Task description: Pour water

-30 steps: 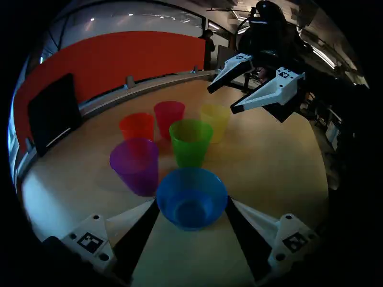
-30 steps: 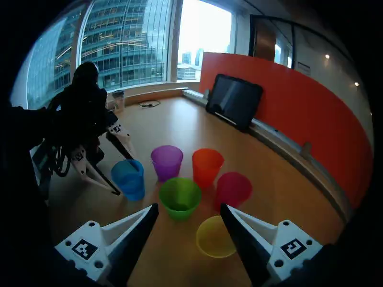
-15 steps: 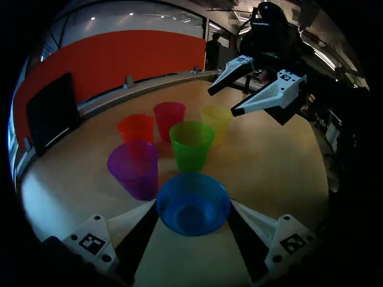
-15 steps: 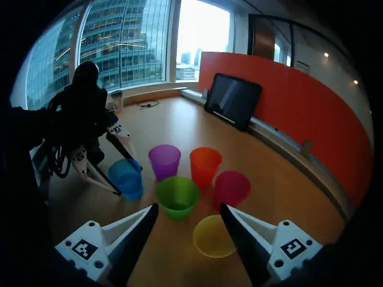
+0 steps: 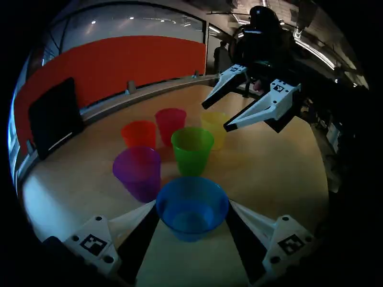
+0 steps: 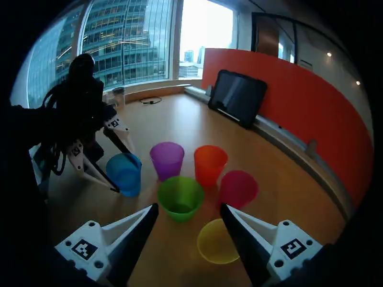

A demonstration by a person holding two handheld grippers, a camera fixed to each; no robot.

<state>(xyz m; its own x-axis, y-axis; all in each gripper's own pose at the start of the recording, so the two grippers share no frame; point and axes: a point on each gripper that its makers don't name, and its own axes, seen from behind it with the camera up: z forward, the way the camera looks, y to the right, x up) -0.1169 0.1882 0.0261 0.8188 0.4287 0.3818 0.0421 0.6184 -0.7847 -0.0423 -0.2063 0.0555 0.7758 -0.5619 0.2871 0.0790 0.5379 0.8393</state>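
Observation:
Several coloured plastic cups stand clustered on the wooden table (image 5: 273,162). My left gripper (image 5: 191,205) is shut on the blue cup (image 5: 192,213), a finger pressing each side; a little water shows at its bottom. Beyond it stand the purple cup (image 5: 138,170), green cup (image 5: 192,146), orange cup (image 5: 139,134), magenta cup (image 5: 170,122) and yellow cup (image 5: 214,139). My right gripper (image 5: 214,117) hovers open just above the yellow cup. In the right gripper view, the right gripper (image 6: 188,206) is open over the yellow cup (image 6: 218,241), and the left gripper (image 6: 125,172) grips the blue cup (image 6: 123,173).
A black screen (image 5: 50,115) leans against the orange wall (image 5: 134,57) at the table's far edge. The person (image 6: 79,105) holding both grippers stands by the big windows (image 6: 129,43). Bare table lies right of the cups (image 5: 287,182).
The right gripper has come lower and nearer the yellow cup. The blue cup stays gripped in the left gripper, shifted slightly toward me.

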